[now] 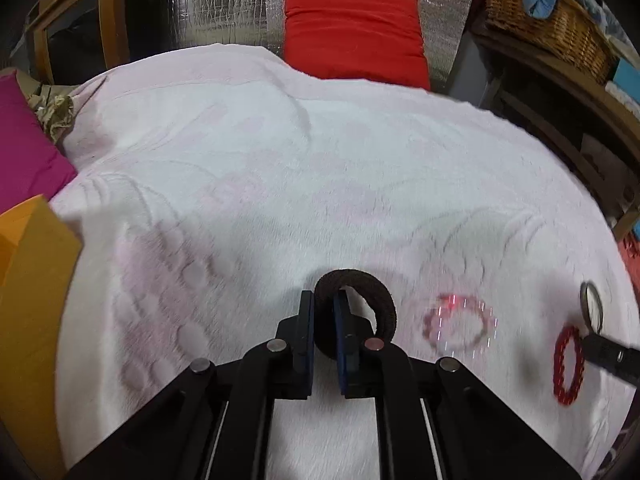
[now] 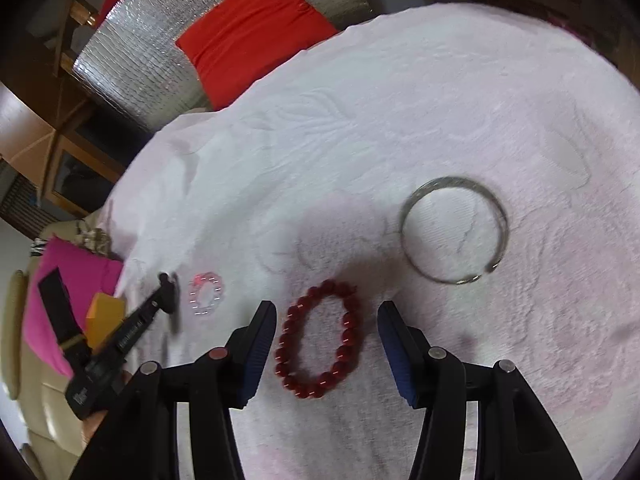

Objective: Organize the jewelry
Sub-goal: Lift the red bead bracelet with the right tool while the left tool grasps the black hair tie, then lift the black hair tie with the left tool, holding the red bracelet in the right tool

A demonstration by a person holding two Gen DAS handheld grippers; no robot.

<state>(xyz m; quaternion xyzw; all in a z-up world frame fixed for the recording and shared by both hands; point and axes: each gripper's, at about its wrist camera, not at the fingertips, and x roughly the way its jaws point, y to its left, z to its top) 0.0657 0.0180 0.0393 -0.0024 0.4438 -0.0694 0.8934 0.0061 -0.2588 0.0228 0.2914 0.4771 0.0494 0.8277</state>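
Your left gripper (image 1: pixel 324 320): its two blue-padded fingers are pinched on the near side of a dark brown fabric ring (image 1: pixel 362 304), which stands up on edge between them, above the white towel (image 1: pixel 240 168).
Your right gripper (image 2: pixel 326 344): spread wide, with the fingers on either side of the red beaded bracelet (image 2: pixel 318 340) and not touching it.
Red beaded bracelet: it lies flat on the towel, between your right fingers; from the left wrist view you see it far to the right (image 1: pixel 568 366).
Silver bangle (image 2: pixel 454 230): flat on the towel, just beyond and to the right of the red beads, apart from them.
Pale pink bracelet (image 2: pixel 206 294): blurred, on the towel between your two grippers; in the left view it sits just right of the fabric ring (image 1: pixel 460 326).
Surroundings: a red cushion (image 1: pixel 354 34) leans at the far edge of the towel, a wicker basket (image 1: pixel 548 26) sits on a shelf to the right, and a magenta cushion (image 1: pixel 28 148) and an orange block (image 1: pixel 32 300) lie at the left.
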